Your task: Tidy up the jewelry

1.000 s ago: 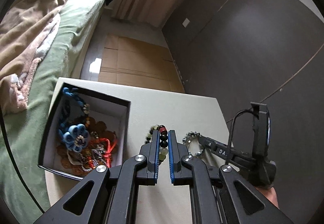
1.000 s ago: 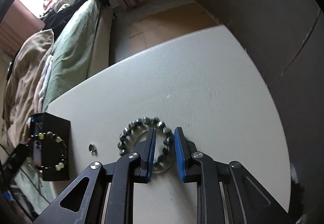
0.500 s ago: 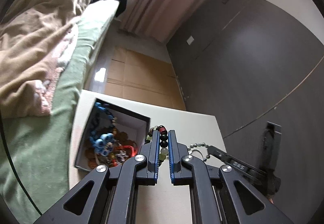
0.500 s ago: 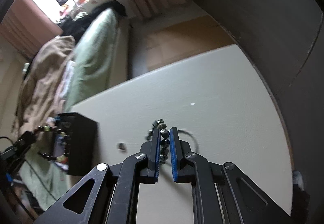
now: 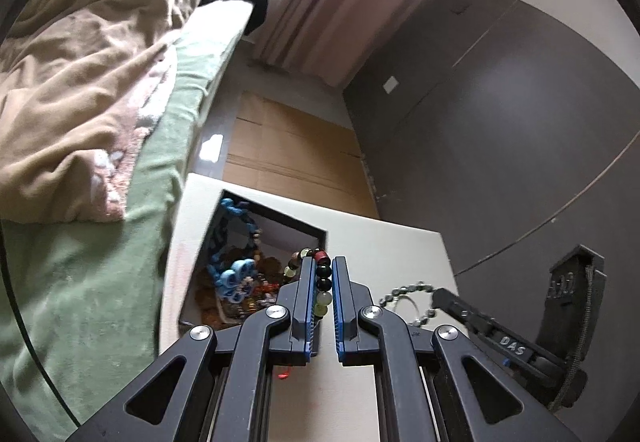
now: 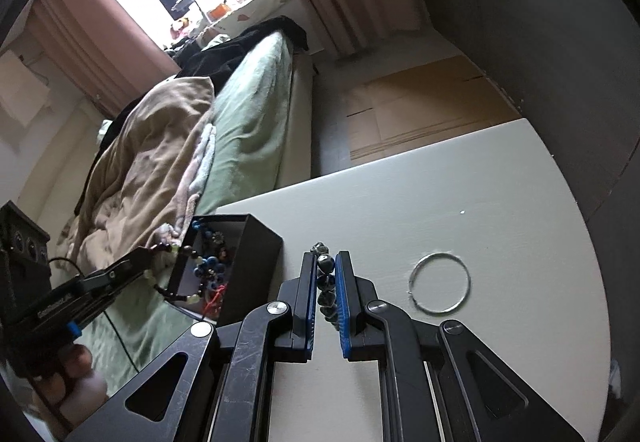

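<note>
My left gripper (image 5: pixel 321 262) is shut on a bracelet of black, red and pale green beads (image 5: pixel 323 282). It hangs at the near right corner of the open black jewelry box (image 5: pixel 280 214), which holds blue, red and brown pieces. In the right wrist view the left gripper (image 6: pixel 148 258) holds this bracelet (image 6: pixel 176 296) at the box's (image 6: pixel 256 254) left side. My right gripper (image 6: pixel 325 258) is shut on a dark metallic bead bracelet (image 6: pixel 326 282), lifted above the white table (image 6: pixel 440 194). The left wrist view shows that bracelet (image 5: pixel 404 288) dangling from the right gripper (image 5: pixel 440 296).
A thin silver ring (image 6: pixel 440 282) lies on the table right of my right gripper. A bed with a green sheet (image 5: pixel 100 262) and a tan blanket borders the table's left. Flat cardboard (image 5: pixel 288 150) covers the floor beyond. A dark wall (image 5: pixel 500 142) runs along the right.
The right gripper shut on the dark bead bracelet and lifted it off the table, leaving the silver ring there. The left gripper rose and drifted toward the box with its bracelet.
</note>
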{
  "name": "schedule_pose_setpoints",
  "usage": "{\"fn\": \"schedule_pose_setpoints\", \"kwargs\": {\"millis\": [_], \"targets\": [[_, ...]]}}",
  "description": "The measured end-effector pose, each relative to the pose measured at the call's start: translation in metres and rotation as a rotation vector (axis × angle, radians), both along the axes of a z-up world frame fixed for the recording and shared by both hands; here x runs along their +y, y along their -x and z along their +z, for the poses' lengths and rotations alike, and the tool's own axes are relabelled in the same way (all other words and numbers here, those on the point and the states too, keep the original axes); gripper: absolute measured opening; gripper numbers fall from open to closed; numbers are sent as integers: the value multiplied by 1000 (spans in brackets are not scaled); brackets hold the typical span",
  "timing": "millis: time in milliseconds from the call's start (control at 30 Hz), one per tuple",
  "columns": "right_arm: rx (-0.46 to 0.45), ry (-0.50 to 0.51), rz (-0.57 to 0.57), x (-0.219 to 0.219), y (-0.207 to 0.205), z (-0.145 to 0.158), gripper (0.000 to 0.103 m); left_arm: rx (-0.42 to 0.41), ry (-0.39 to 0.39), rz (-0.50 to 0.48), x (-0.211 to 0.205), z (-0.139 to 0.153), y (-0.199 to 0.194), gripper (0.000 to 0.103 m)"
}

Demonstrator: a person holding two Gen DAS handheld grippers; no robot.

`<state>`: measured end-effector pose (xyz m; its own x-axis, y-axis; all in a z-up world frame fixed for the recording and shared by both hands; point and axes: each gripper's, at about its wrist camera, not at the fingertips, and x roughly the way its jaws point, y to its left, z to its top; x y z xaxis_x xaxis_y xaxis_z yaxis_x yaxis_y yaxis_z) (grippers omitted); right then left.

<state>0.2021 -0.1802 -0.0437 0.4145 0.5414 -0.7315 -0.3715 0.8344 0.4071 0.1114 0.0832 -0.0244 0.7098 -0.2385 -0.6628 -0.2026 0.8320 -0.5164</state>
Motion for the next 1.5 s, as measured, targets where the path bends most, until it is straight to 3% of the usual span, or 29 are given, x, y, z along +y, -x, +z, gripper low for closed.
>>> {"fn": "schedule_pose_setpoints", "kwargs": {"millis": [167,333,467,533,667,800,833,1100,1500], "targets": [[6,0,1,5,-2,-2,11,4,20,-27,-7,-3,-7,8],[8,-6,-3,6,-4,-2,11,78,36,-47,-9,-20,-18,8],[5,-21,0,10,-5,-1,11,175,-19,44,3,-36,-22,8],[0,-34,8,13,-4,2,11,196,-7,67,12,-39,-21,8],[-13,-76,28,19,-2,9,11,180,19,66,22,-34,-17,10],[-35,-126,65,30,6,18,11,160,31,78,26,-28,-11,49],[-38,-140,74,33,8,20,11,148,31,89,29,-25,-8,52],[-54,-239,175,68,28,29,11,117,37,133,46,-12,8,52],[12,-227,231,121,35,-2,11,106,79,173,65,-9,18,52]]}}
